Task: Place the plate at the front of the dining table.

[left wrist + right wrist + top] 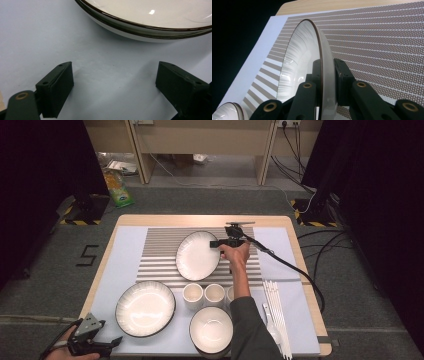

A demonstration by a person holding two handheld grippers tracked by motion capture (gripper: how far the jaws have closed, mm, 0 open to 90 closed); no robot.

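Right gripper point(216, 243) pinching the rim of the plate point(197, 255) at its 3 o'clock edge, over the striped mat point(160, 255); left gripper point(116, 341) jaws spread wide, empty, at table's 7 o'clock

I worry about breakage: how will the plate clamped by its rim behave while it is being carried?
The plate looks stiff and glazed, so it may slip between the pads of the right hand-held gripper, which pinch only its rim. Held at one edge, it probably pulls downward on that grip. It looks ceramic, so dropping it onto the striped mat would likely chip it.
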